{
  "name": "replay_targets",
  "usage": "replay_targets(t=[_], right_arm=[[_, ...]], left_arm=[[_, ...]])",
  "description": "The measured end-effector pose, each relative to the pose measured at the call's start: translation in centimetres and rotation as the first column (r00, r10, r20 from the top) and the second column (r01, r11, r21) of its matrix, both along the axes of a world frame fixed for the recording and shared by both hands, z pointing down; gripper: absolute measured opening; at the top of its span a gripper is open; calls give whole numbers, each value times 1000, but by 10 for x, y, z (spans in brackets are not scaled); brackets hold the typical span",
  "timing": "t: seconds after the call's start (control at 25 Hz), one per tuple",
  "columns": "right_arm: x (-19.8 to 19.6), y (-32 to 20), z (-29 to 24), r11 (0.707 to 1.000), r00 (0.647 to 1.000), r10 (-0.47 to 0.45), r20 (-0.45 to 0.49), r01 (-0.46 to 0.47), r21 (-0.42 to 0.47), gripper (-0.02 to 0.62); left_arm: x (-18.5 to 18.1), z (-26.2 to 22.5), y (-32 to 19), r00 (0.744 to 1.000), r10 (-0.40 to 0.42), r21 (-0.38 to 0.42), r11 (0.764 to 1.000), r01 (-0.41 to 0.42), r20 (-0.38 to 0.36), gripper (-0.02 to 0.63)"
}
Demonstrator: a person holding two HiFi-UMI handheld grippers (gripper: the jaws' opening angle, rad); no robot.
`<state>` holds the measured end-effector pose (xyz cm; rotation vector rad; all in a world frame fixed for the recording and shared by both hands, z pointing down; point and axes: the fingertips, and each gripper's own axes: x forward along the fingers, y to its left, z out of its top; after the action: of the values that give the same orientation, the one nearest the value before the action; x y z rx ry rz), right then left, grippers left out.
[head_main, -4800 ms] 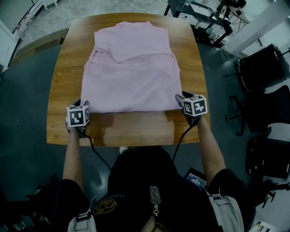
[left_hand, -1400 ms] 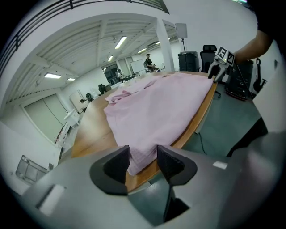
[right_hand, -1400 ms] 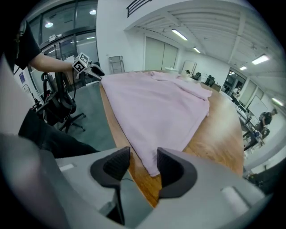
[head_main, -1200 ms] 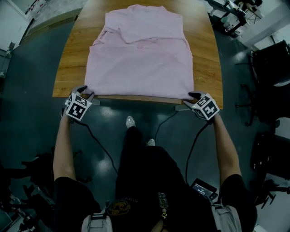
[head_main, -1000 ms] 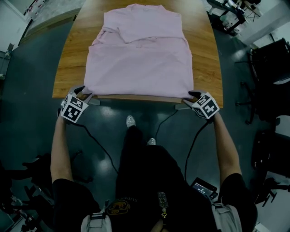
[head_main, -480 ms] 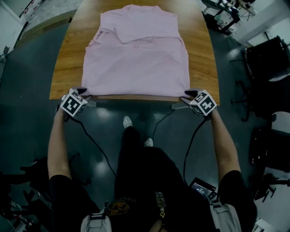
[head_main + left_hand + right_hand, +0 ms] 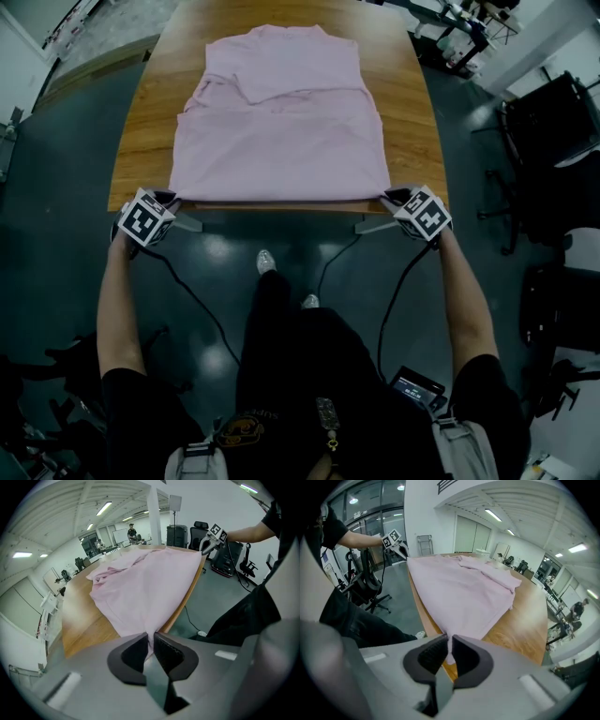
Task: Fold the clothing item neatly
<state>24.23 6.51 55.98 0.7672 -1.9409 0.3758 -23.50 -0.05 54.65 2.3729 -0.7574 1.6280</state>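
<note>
Wooden table (image 7: 141,141), rounded at its corners, is standing on a dark floor in an open office, with office chairs (image 7: 548,122) off to the right in the head view. A pink T-shirt (image 7: 281,131) is lying flat on it, sleeves apparently turned in over the body. Its long axis is running straight away from the person, with the collar at the far end and the hem (image 7: 281,199) lying along the near table edge. The left gripper (image 7: 151,644) is pinching the near-left hem corner. Its jaws have just been closing and are now sitting narrow, with pink cloth passing between the pads. The right gripper (image 7: 449,649) is doing the same at the near-right corner, where a tongue of fabric is showing in the slit between its jaws. Both grippers are pointing steeply down at the table edge, level with one another and spaced the full width of the garment (neither hand is nearer than the other). The whole shirt is lying beyond the grippers, so the coming move is judged to be a lift of the hem and a carry forward toward the collar. Uneven travel of the two hands would be skewing the fold line.
</note>
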Motion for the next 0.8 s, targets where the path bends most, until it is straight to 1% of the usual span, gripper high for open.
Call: replay_targets(t=[0.12, 0.24, 0.4, 0.56, 0.8], right_arm=[[0, 15, -16, 1000, 1000, -26, 2, 26, 8, 32], [1, 36, -30, 998, 998, -56, 1, 56, 16, 31], [6, 57, -49, 995, 996, -88, -1, 88, 44, 32], [10, 56, -71, 992, 996, -92, -7, 92, 89, 31], [8, 23, -101, 986, 998, -43, -41, 49, 160, 31]], left_arm=[[-1, -12, 21, 1000, 17, -25, 1000, -17, 2, 46], [-1, -26, 48, 999, 32, -51, 998, -32, -13, 46], [-1, -49, 74, 999, 24, -50, 998, -26, -43, 46], [3, -75, 75, 998, 3, -3, 1000, -3, -60, 46], [6, -104, 37, 999, -41, 113, 993, 40, 8, 46]])
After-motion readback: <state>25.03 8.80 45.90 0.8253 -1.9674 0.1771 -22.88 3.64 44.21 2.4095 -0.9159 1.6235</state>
